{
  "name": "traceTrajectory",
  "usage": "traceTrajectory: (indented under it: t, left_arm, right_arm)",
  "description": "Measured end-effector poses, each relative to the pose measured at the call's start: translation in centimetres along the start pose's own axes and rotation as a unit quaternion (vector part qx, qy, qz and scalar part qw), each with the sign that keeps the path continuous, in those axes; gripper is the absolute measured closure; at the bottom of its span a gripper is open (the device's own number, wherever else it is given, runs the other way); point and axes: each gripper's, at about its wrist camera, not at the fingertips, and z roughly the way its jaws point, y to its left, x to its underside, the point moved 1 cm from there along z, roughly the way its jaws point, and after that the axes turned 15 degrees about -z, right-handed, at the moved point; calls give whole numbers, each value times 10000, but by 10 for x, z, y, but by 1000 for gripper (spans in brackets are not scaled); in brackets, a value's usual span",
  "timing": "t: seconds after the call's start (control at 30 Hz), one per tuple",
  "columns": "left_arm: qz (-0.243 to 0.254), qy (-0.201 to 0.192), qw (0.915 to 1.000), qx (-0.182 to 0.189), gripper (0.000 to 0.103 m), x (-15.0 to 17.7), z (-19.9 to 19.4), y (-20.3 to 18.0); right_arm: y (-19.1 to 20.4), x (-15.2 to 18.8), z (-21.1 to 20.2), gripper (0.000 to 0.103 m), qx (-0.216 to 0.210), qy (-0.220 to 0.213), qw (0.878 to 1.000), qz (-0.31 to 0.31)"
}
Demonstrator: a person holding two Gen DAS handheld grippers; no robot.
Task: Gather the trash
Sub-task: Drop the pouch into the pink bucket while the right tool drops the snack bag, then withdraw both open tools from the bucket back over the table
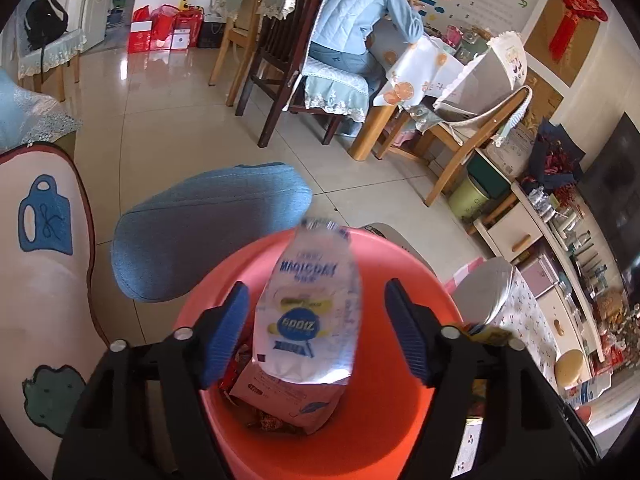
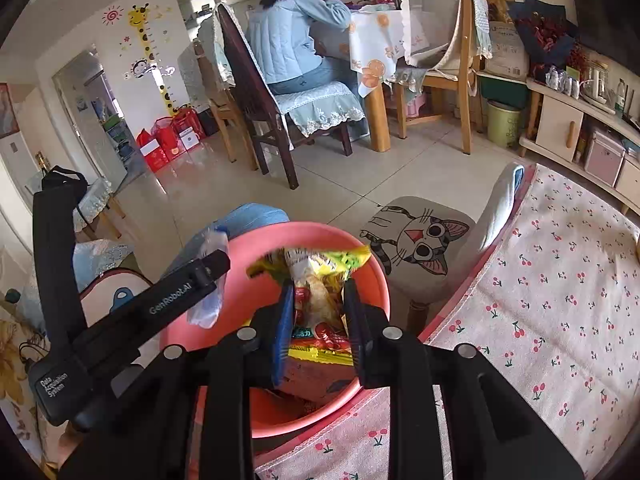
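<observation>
An orange bucket (image 1: 420,268) sits right below both grippers and holds several snack wrappers (image 1: 280,400). My left gripper (image 1: 316,286) is open over it. A white MAGICDAY bag (image 1: 308,312) hangs upright between its blue pads without touching either, its lower end over the bucket's contents. In the right wrist view my right gripper (image 2: 318,283) hovers over the same bucket (image 2: 328,230). A yellow snack wrapper (image 2: 316,276) stands in the narrow gap between its fingers, slightly blurred, and the pads do not visibly press on it. The left tool's black housing (image 2: 160,308) crosses that view's left side.
A blue padded stool (image 1: 208,232) stands just beyond the bucket and a cat-face stool (image 2: 416,240) to its right. A table with a cherry-print cloth (image 2: 540,300) borders the bucket on the right. A person (image 2: 288,40) sits at a dining table farther off, among chairs.
</observation>
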Motion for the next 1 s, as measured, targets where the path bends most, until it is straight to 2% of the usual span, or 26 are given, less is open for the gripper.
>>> traceTrajectory:
  t: [0.03, 0.07, 0.1, 0.17, 0.2, 0.27, 0.4, 0.47, 0.6, 0.7, 0.8, 1.0]
  left_arm:
    - [-19, -40, 10000, -27, 20, 0, -1, 1]
    - [-13, -71, 10000, -29, 18, -1, -1, 1]
    - [13, -102, 9999, -38, 16, 0, -1, -1]
    - [62, -210, 9997, -51, 15, 1, -2, -4]
    - [76, -271, 9996, 1, 15, 2, -3, -6]
    - [154, -303, 9992, 205, 15, 6, -5, -10]
    - [468, -531, 9940, 834, 15, 20, -16, -28]
    - [698, -660, 9878, 1224, 14, 31, -25, -39]
    - [1162, -810, 9750, 1711, 13, 57, -38, -59]
    - [1309, -694, 9668, 2080, 10, 74, -45, -71]
    - [1626, -682, 9603, 2161, 10, 93, -53, -83]
    - [2438, -426, 9502, 1893, 10, 136, -65, -106]
  right_arm:
    - [-4, 2, 1, 60, -62, 19, 9999, 107]
    - [-7, 4, 0, 44, -101, -5, 9997, 233]
    - [-12, 6, -5, 33, -48, -66, 9994, 349]
    - [-18, 12, -19, 26, 52, -250, 9986, 459]
    - [-22, 15, -27, 19, 135, -319, 9982, 491]
    - [-28, 22, -44, 14, 328, -443, 9968, 576]
    - [-41, 42, -76, 11, 624, -597, 9933, 768]
    - [-46, 53, -90, 11, 737, -633, 9919, 823]
    - [-55, 77, -116, 9, 1177, -821, 9867, 769]
    - [-59, 95, -136, 6, 1588, -986, 9806, 594]
    - [-60, 113, -154, 5, 1871, -1100, 9749, 488]
    - [-73, 140, -181, 5, 2119, -1089, 9693, 603]
